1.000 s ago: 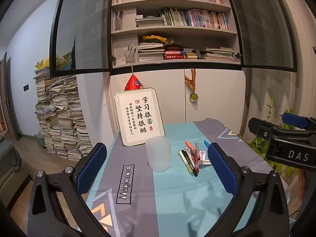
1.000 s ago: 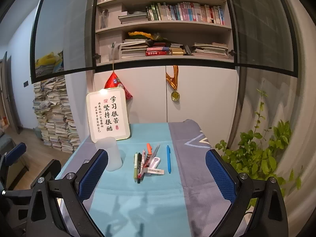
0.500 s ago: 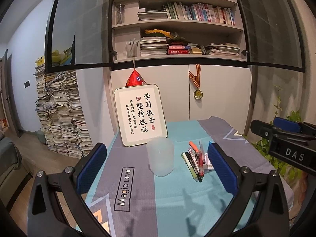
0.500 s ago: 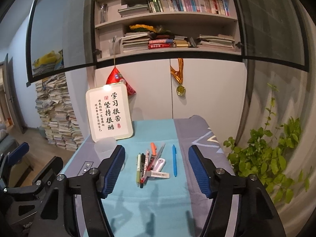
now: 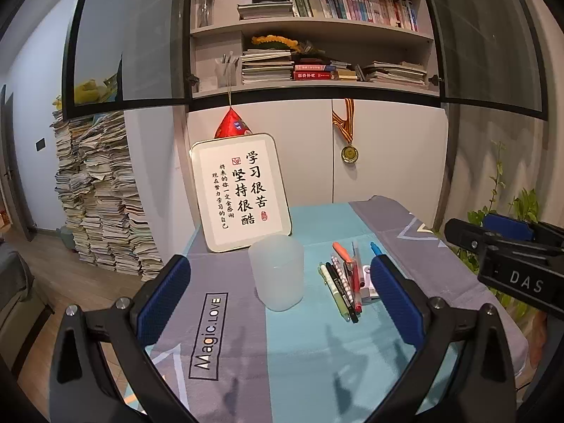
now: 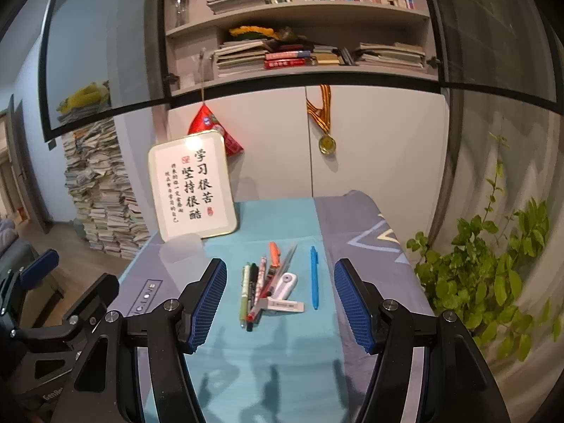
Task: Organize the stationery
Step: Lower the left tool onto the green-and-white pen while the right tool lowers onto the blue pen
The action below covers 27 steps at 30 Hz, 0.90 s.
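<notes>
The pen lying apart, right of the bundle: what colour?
Blue; the pen shows best in the right wrist view.

Left gripper (image 5: 280,283), jaws wide apart, above the tablecloth (image 5: 317,359); frosted cup (image 5: 276,272) upright between them, pens (image 5: 343,287) (loosely bunched) just right.

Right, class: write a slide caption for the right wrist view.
Open right tool above pens and a lone blue pen on the tablecloth.
</notes>
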### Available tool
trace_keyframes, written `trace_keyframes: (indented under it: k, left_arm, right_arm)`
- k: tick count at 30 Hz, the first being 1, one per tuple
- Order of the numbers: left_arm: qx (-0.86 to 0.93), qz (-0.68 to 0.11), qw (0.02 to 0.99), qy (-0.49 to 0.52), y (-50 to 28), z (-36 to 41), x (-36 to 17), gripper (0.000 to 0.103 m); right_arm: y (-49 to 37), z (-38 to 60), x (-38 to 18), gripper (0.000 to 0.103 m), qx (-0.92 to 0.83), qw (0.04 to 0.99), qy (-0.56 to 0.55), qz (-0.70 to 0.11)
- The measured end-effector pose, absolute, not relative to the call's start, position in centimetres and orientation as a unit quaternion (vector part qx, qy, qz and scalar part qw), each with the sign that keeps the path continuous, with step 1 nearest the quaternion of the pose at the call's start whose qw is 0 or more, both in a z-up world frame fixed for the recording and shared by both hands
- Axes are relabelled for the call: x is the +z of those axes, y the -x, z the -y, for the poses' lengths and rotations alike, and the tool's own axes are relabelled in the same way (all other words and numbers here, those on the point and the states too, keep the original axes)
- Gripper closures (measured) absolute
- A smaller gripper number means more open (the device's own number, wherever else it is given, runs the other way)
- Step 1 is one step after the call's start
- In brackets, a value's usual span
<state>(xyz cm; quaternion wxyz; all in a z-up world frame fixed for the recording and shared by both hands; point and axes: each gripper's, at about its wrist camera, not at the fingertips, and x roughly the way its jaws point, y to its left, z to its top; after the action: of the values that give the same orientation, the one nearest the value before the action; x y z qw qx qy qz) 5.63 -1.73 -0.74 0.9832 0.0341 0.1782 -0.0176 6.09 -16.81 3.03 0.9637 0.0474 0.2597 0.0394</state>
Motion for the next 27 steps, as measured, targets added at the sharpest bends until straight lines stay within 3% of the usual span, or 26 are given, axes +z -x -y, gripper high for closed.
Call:
trace_keyframes:
  k: [6, 18, 23, 27]
  left_arm:
    - [-0.041, -0.218, 0.974, -0.038, -7.9, 2.7, -3.0, 0.010]
    - [-0.086, -0.344, 0.934, -0.031, -15.5, 4.9, -9.1, 0.039]
    - [-0.093, -0.381, 0.919, -0.029, -18.1, 5.5, -11.0, 0.055]
    - [-0.096, -0.404, 0.909, -0.031, -19.8, 5.7, -12.3, 0.061]
  right_arm:
    - [-7.9, 17.9, 1.0, 0.037, 0.040, 0.953, -0.061, -0.293]
    - [-15.5, 20.4, -6.1, 0.037, 0.035, 0.908, -0.092, -0.407]
    - [-18.7, 21.0, -8.3, 0.037, 0.033, 0.895, -0.092, -0.434]
    - [-21.0, 20.8, -9.9, 0.037, 0.039, 0.887, -0.085, -0.451]
